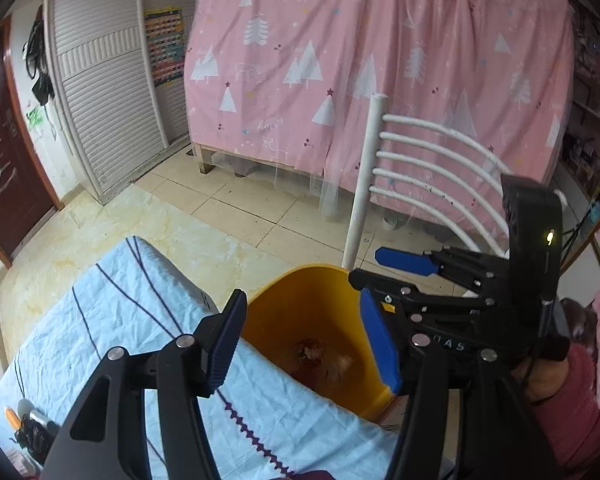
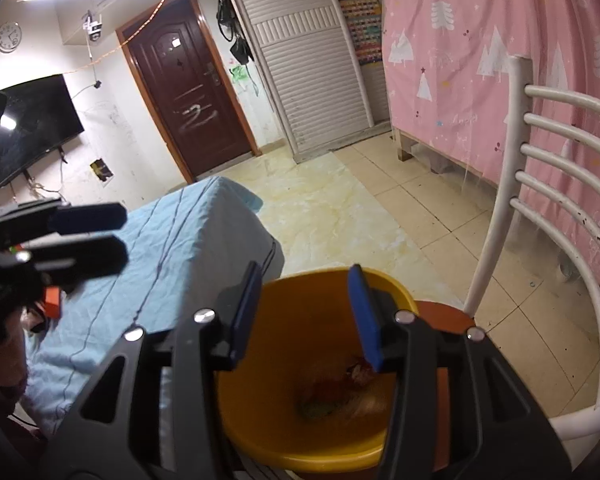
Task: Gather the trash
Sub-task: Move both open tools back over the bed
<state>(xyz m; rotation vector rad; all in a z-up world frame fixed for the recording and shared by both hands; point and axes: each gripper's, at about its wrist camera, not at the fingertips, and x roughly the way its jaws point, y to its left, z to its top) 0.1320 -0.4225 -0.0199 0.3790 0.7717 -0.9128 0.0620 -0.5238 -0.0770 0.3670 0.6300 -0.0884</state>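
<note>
A yellow bin (image 1: 296, 312) stands on a chair beside the table and holds crumpled trash (image 1: 324, 360) at its bottom. It also shows in the right wrist view (image 2: 300, 432), with the trash (image 2: 340, 392) inside. My left gripper (image 1: 304, 344) is open and empty, hovering over the bin's rim and the table edge. My right gripper (image 2: 304, 316) is open and empty, directly above the bin. The right gripper shows in the left wrist view (image 1: 384, 280), and the left gripper shows in the right wrist view (image 2: 100, 236).
The table has a light blue cloth (image 1: 140, 320) with small items (image 1: 28, 424) at its near left corner. A white chair back (image 2: 548, 184) rises right of the bin. A pink curtained bed (image 1: 380, 72), a wardrobe (image 2: 312, 68) and a door (image 2: 188, 92) surround the tiled floor.
</note>
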